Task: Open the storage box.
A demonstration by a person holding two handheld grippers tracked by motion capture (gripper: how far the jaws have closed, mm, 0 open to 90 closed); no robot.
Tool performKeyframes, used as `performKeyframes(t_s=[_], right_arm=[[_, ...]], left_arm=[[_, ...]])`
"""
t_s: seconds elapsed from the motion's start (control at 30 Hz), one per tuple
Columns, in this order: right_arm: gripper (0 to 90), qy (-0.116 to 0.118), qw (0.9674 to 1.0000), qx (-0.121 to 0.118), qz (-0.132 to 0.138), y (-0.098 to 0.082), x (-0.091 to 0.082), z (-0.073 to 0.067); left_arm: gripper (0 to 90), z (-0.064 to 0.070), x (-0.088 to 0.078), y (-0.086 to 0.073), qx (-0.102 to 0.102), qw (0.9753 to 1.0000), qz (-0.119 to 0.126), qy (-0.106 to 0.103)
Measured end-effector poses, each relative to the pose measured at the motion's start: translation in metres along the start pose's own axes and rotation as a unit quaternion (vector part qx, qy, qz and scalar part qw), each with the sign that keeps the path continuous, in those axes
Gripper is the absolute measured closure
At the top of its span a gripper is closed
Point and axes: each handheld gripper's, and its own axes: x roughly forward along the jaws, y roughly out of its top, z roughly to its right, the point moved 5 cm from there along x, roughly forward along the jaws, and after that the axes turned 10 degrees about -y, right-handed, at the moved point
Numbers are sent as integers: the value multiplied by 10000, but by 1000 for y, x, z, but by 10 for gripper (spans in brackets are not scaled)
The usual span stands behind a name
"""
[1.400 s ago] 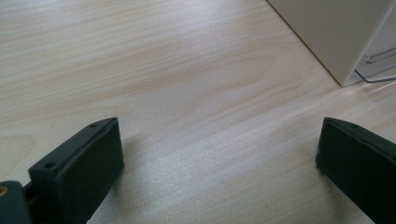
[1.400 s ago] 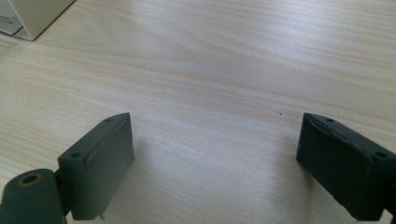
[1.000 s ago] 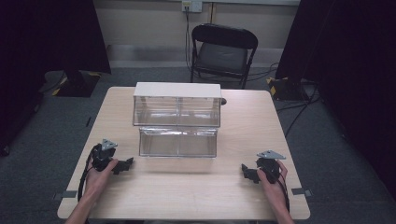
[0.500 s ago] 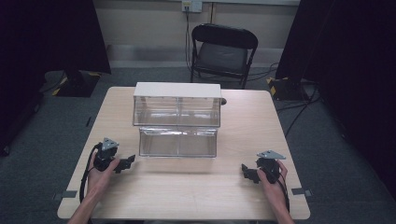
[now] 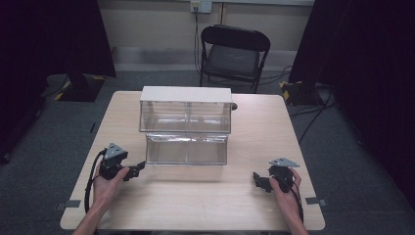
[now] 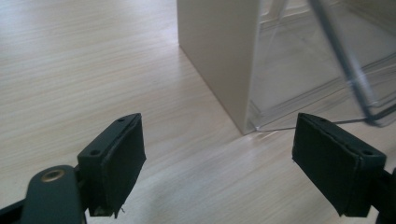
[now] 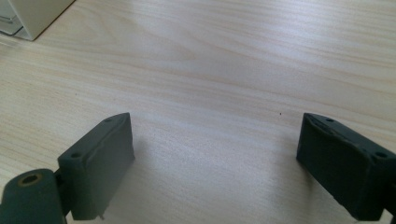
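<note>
- left gripper [image 5: 139, 168], held in the left hand [image 5: 108, 182] at the near left of the table [image 5: 195, 208]; its tips point toward the drawer unit [image 5: 186, 95]
- in the left gripper view the two black pads [image 6: 114, 163] stand apart with bare tabletop between them; the jaws have just been closing, yet nothing sits between them and they grasp nothing; released
- drawer unit stands mid-table, toward the far side; white top and pale side wall [image 6: 217, 56], clear fronts
- clear drawer [image 5: 187, 149] juts out of the unit's lower level toward the person; its left front corner lies just beside the left gripper's tips, not touching; in the left gripper view its clear wall [image 6: 322, 70] shows right of the pale side wall
- right gripper [image 5: 258, 179] in the right hand [image 5: 286, 192], low over the near right of the table, well apart from the drawer; tips point left across the table
- in the right gripper view its pads [image 7: 100, 163] are spread wide over plain wood; released, holding nothing; a corner of the unit [image 7: 35, 14] shows at upper left
- folding chair [image 5: 235, 51] beyond the far edge of the table
</note>
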Motion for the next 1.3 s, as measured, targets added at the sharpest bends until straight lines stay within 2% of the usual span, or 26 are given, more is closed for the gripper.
performKeyframes(t_s=[0.13, 0.23, 0.3, 0.47, 0.6, 0.7, 0.87, 0.97, 1.2, 1.3], right_arm=[[103, 1, 10000, -1, 1, 0, 0, 0], [103, 0, 10000, -3, 2, 0, 0, 0], [103, 0, 10000, -1, 2, 0, 0, 0], [103, 0, 10000, -6, 4, 0, 0, 0], [103, 0, 10000, -1, 1, 0, 0, 0], [103, 0, 10000, 0, 0, 0, 0, 0], [103, 0, 10000, -1, 0, 0, 0, 0], [103, 0, 10000, -1, 0, 0, 0, 0], [103, 0, 10000, 0, 0, 0, 0, 0], [103, -1, 10000, -1, 0, 0, 0, 0]], left_arm=[[220, 4, -3, 2, 147, 9999, 25, 40], [207, 4, -4, 2, 66, 9999, 54, -88], [207, 3, -5, 2, 90, 9999, 31, -97], [200, 7, -8, -2, 177, 9994, -16, -295], [181, 9, -8, -1, 286, 9993, -72, -227], [163, 12, -5, -1, 212, 9990, -1, -401], [162, 16, -1, 1, 279, 9986, 10, -455], [155, 20, 2, 2, 285, 9978, 69, -601], [157, 26, 12, 5, 367, 9972, 69, -650], [157, 29, 15, 6, 332, 9973, 53, -659]])
